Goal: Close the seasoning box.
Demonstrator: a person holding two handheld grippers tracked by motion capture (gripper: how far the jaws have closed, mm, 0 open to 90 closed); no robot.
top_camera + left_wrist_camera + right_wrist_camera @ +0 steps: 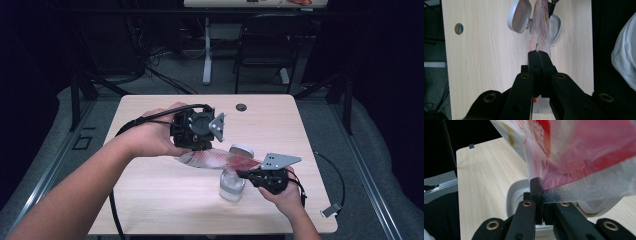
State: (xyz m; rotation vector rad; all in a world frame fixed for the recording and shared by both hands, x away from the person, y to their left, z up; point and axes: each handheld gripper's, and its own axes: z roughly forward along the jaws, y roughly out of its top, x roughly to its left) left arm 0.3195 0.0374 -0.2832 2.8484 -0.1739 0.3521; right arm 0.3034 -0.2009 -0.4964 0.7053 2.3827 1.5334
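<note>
We hold the bag [217, 160] stretched above the open container [232, 186], our left gripper [200, 142] clamped on one end, our right gripper [252, 174] clamped on the other. The lid [241, 150] lies beside the container. Pouring seems not yet begun.

Black chair [265, 45] beyond wooden table [150, 200]

Light wooden rectangular tabletop [150, 200] evenly lit from above; surroundings fall to near black. Soft shadows. Translucent red-and-white plastic bag [584, 157] blurred, out of focus close up.
</note>
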